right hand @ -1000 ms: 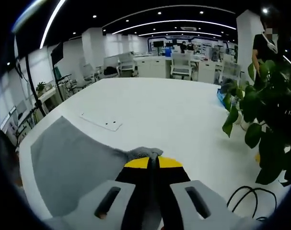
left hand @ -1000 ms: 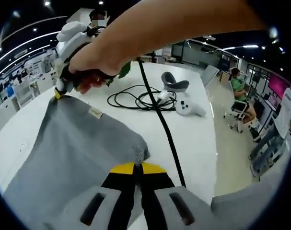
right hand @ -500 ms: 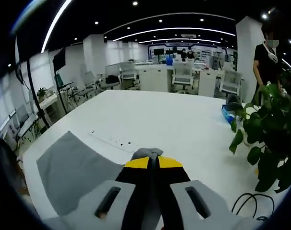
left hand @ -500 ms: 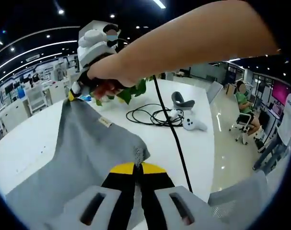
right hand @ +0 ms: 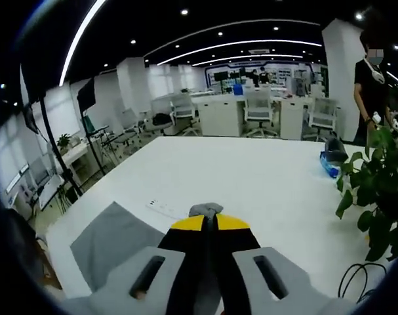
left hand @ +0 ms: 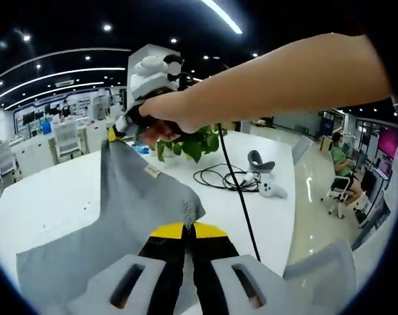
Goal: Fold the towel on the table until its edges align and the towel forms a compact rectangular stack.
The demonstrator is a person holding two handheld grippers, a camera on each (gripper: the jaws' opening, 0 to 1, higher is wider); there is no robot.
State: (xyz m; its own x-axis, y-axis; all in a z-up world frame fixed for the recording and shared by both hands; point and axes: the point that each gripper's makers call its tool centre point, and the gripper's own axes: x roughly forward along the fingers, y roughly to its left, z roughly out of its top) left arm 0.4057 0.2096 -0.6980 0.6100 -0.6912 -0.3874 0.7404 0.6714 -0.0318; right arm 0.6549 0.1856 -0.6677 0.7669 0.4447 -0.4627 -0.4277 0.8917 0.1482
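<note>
A: What are the jaws doing?

B: The left gripper (left hand: pixel 185 230) is clenched on one corner of the towel (left hand: pixel 130 203); the right gripper (right hand: pixel 208 222) pinches the other.

A: And what has changed?

B: Both corners ride higher than a second ago. Less cloth lies on the bench (right hand: pixel 251 170), and more hangs between them.

A: Meaning?

B: Probably the lift before a fold. The plant (right hand: pixel 376 190) and cable (left hand: pixel 228 177) stand near.

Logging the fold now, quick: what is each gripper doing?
Left gripper: closed on a corner of the gray towel.
Right gripper: closed on another corner of the towel, bunched at its tips.
</note>
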